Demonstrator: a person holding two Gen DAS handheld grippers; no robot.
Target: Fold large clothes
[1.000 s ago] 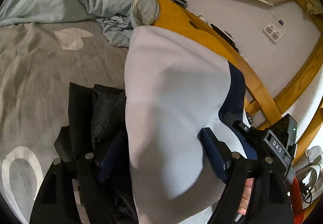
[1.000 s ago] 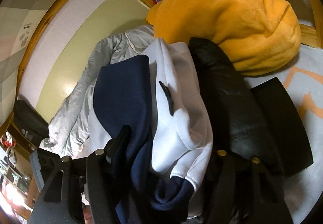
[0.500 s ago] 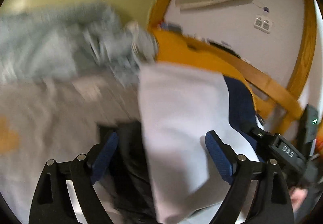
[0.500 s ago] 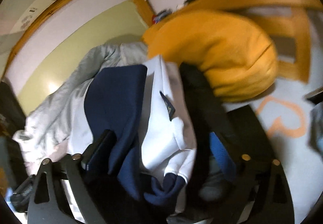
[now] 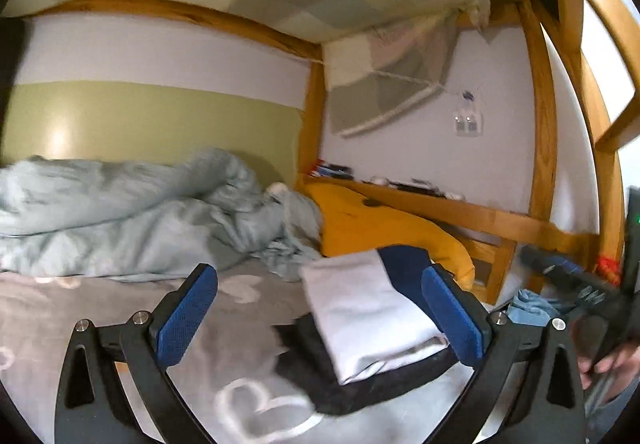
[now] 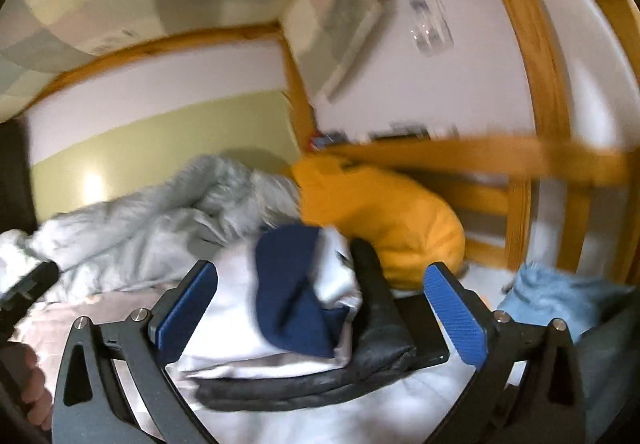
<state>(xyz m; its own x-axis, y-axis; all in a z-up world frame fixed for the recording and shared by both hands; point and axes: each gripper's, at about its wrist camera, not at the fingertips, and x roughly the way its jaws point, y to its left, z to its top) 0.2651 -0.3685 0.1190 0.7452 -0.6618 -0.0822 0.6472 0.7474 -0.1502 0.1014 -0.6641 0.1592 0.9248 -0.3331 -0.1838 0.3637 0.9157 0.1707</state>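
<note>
Item one: left gripper (image 5: 320, 318) and right gripper (image 6: 320, 318), jaws opening wide, nothing pressed between the pads of either.

Item two: folded white and navy top (image 5: 372, 312), lying on a folded black garment (image 6: 320, 384), on the bed (image 5: 100, 324), just in front of the orange pillow (image 5: 380, 224).

Item three: rumpled pale duvet (image 5: 120, 212), left of the pillow.

Step, as we judge it: the fold looks finished and the stack released. Next we need another unfolded garment to hand.
</note>
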